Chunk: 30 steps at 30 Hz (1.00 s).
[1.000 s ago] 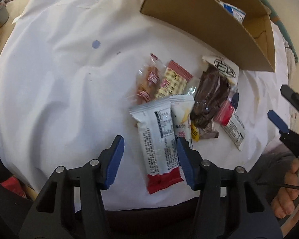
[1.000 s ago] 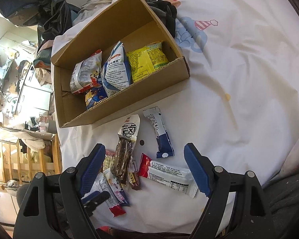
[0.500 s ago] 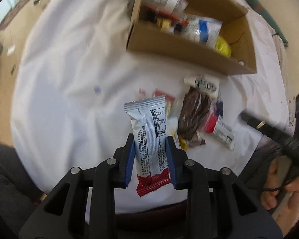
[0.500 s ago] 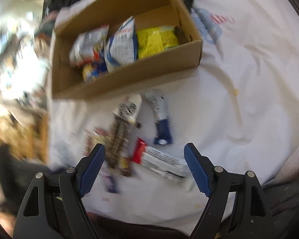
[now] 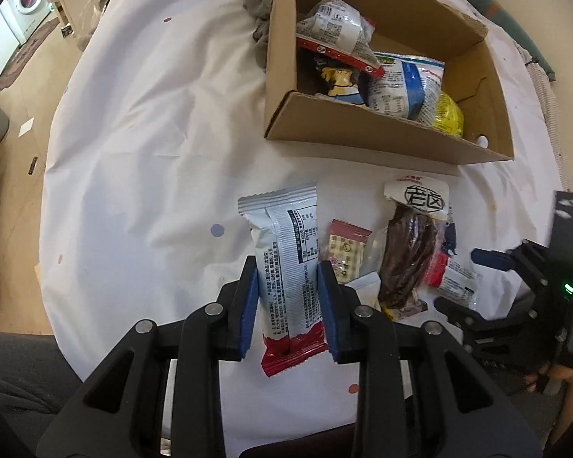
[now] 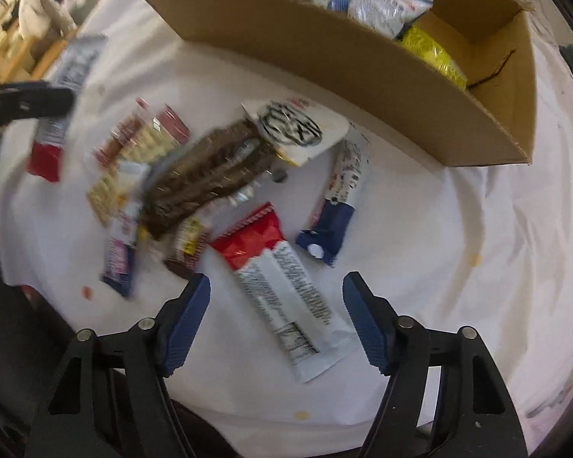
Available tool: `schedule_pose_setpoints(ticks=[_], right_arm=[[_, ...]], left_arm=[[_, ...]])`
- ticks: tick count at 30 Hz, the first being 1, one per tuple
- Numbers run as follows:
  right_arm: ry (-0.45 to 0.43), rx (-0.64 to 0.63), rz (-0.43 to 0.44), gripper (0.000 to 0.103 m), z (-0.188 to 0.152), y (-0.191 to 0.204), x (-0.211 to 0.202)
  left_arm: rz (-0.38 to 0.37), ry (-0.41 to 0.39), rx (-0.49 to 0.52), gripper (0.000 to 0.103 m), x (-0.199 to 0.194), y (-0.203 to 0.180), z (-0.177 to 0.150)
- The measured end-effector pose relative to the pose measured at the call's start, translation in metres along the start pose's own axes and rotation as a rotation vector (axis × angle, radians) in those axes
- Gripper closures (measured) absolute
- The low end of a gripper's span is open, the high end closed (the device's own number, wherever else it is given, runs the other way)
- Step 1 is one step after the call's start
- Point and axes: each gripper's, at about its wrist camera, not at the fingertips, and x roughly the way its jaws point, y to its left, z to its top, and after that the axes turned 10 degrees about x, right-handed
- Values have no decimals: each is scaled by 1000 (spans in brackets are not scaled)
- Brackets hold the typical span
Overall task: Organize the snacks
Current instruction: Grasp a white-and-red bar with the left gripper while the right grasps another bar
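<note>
Two grippers worked the scene at once. Left gripper (image 5: 288, 305) was clenched on a silver wrapper with a red end (image 5: 286, 263): both blue pads (image 5: 248, 305) pressed the packet's long sides near the red end, leaving the silver sealed end free ahead of the fingertips, a hold that probably suited dropping it end-first into the cardboard box (image 5: 382, 137) lying well ahead and to the right of that claw. The packet hung clear of the white cloth (image 5: 141, 152). This hand pointed steeply downward, wrist over the near edge of the cloth.

Right gripper (image 6: 277, 320) was released, and its jaws had just been closing; a second silver-and-red packet (image 6: 286, 290) lay flat on the cloth between the open pads, untouched by them as far as the blurred view showed. It lay askew to the gap, which likely explained the straight-down, rolled pose of this hand: the pads were being lined up across its narrow width. Just beyond the fingertips lay a blue-ended stick packet (image 6: 336, 206); ahead and to the left, a dark brown snack with a white label (image 6: 225, 164) sat on the heap of small packets (image 6: 133, 160). The box, already holding several bags (image 6: 378, 4), stood farthest ahead
</note>
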Motion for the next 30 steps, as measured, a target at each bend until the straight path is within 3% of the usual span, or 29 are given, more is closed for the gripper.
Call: schedule_pose_setpoints(ticks=[2,4,6,11,18,24,30], right_arm=[[42,-2,-8,36,3,-2,8],[74,-23,11,61,2,-1,11],[84,-32,69,70,-1,0,6],[18,-8,161,70,-9,-10,-32],[-162,133,314,71,-11,-46,-83],[-317,239,374,71,3,-61,-109],[-432,321,418,70,22,-80,-119]], left_arm=[[8,-21,13,77,-4,-2,0],[13,-32,13,77,-6,-1,1],[-1,-31,1,77,-6,0,2],[-4,-55,8,77,-13,-1,1],[8,-122,12,77,-36,-3,4],[-1,-191,-10,77,-64,-1,31],[54,-235,54,77,-79,-8,72]])
